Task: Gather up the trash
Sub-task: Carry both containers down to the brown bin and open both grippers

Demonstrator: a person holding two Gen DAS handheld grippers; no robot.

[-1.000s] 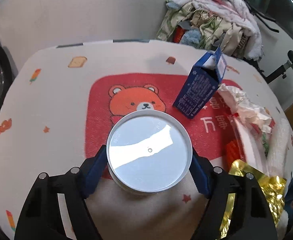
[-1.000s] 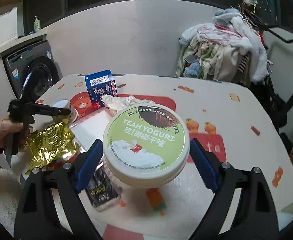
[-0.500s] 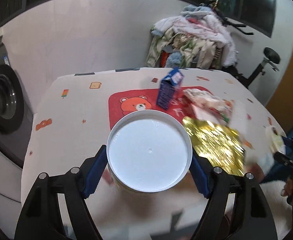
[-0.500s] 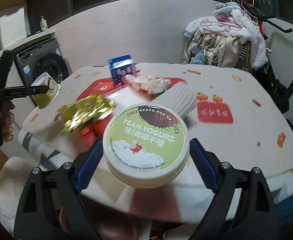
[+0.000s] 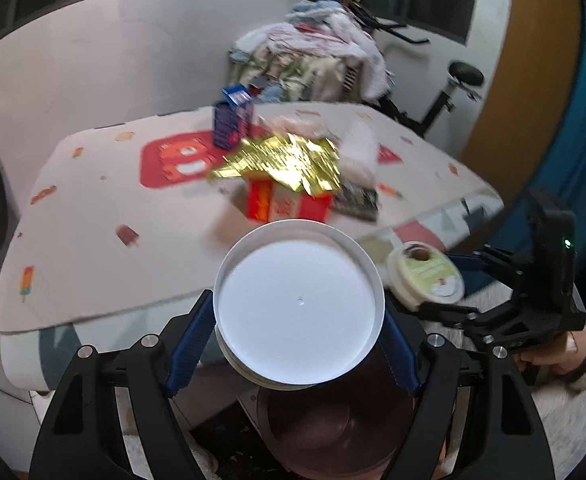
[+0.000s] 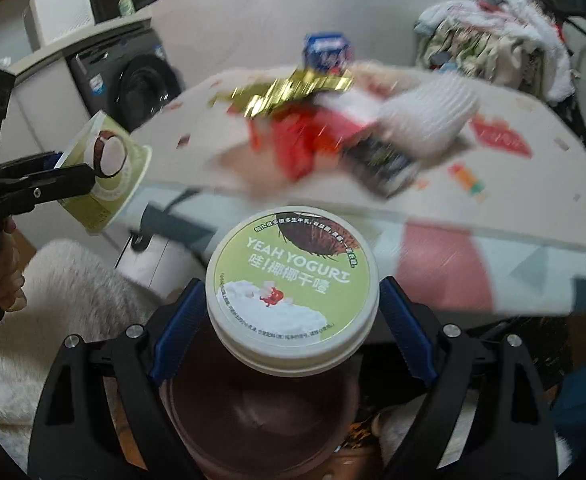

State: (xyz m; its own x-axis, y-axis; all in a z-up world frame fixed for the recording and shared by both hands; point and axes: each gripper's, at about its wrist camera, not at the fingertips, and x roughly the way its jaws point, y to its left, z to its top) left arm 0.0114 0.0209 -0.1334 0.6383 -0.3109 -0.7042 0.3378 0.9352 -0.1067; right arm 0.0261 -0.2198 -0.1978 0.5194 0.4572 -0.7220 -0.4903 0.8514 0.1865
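Note:
My left gripper (image 5: 299, 314) is shut on a yogurt cup (image 5: 299, 306), its white bottom facing the camera; the cup also shows in the right wrist view (image 6: 107, 172), tilted. My right gripper (image 6: 292, 296) is shut on a green "YEAH YOGURT" lid (image 6: 292, 280), which also shows in the left wrist view (image 5: 425, 276). Both are held off the table's near edge, above a dark brown bin (image 5: 333, 428), which also shows under the lid (image 6: 253, 412). On the table lie a gold foil wrapper (image 5: 281, 160), a red box (image 5: 285, 204) and a blue carton (image 5: 233, 118).
The white patterned table (image 5: 93, 208) carries a black packet (image 5: 355, 200) and a white ribbed item (image 6: 425, 120). A washing machine (image 6: 133, 80) stands at the left. A clothes heap (image 5: 309, 56) and an exercise bike (image 5: 449, 88) stand behind the table.
Both grippers have pulled back off the table with the cup and the lid, down to a spot over the brown bin. The table's trash now lies farther off.

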